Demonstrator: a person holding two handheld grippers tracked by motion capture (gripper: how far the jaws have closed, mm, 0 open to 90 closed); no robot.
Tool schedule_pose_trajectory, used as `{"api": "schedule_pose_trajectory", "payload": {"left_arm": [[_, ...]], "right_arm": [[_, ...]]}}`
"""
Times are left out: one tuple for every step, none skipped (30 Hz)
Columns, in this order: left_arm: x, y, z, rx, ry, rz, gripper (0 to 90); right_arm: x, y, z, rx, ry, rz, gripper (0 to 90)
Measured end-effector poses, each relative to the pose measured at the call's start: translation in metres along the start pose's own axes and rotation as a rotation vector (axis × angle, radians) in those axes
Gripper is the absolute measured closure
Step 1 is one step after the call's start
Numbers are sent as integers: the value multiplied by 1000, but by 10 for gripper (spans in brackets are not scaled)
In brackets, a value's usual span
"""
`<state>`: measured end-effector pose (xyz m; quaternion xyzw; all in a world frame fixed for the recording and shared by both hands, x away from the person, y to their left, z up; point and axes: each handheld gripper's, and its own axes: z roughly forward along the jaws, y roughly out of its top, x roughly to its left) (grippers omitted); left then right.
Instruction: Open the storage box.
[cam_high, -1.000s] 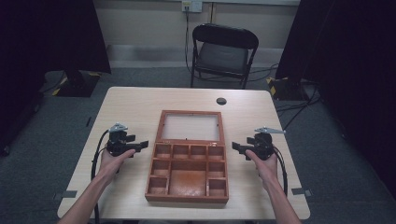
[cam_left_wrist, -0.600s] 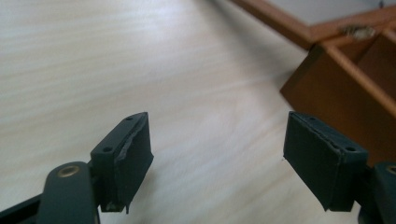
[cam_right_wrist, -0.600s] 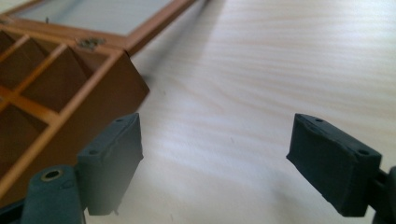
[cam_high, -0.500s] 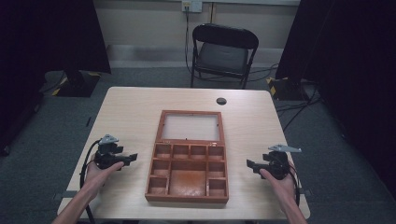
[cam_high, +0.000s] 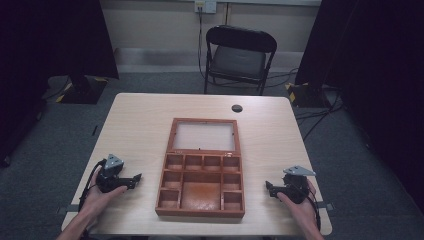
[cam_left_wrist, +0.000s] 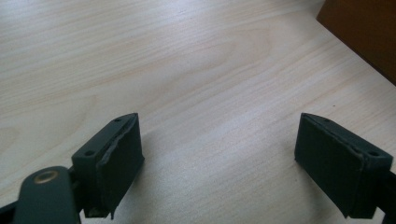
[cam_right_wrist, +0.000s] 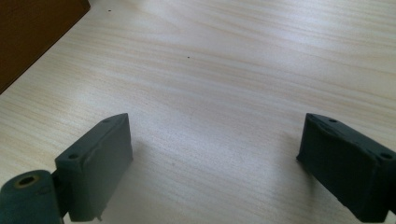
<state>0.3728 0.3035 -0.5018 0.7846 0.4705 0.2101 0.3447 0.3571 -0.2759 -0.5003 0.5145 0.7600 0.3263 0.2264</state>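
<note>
A brown wooden box (cam_high: 202, 182) lies open in the middle of the table, its compartments empty and its glass-paned lid (cam_high: 204, 136) laid flat behind it. My left gripper (cam_high: 136, 178) rests low on the table left of the box, pointing at it, jaws wide apart with nothing between them. In the left gripper view the gripper (cam_left_wrist: 219, 158) stands over bare wood, with a corner of the box (cam_left_wrist: 364, 32) at the top right. My right gripper (cam_high: 268, 188) sits right of the box, also open and empty. The right gripper view shows this gripper (cam_right_wrist: 212, 163) and the box's edge (cam_right_wrist: 32, 32) at the top left.
The light wooden table (cam_high: 135, 130) has a small black round cap (cam_high: 237, 108) near its far edge. A black folding chair (cam_high: 239, 57) stands behind the table. Cables run on the grey floor at the right. Dark curtains flank both sides.
Both hands have drawn back from the box's sides toward the near edge of the table and settled low on it. The box has not moved.
</note>
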Motion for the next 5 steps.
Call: {"api": "schedule_pose_trajectory", "payload": {"left_arm": [[0, 0, 0, 0, 0, -5, 143], [0, 0, 0, 0, 0, -6, 143], [0, 0, 0, -1, 0, -7, 143], [0, 0, 0, 0, 0, -6, 143], [0, 0, 0, 0, 0, -6, 143]], "right_arm": [[0, 0, 0, 1, -4, 2, 87], [0, 0, 0, 2, -6, 5, 87], [0, 0, 0, 1, -5, 3, 86], [0, 0, 0, 3, -6, 5, 86], [0, 0, 0, 3, -9, 9, 85]]}}
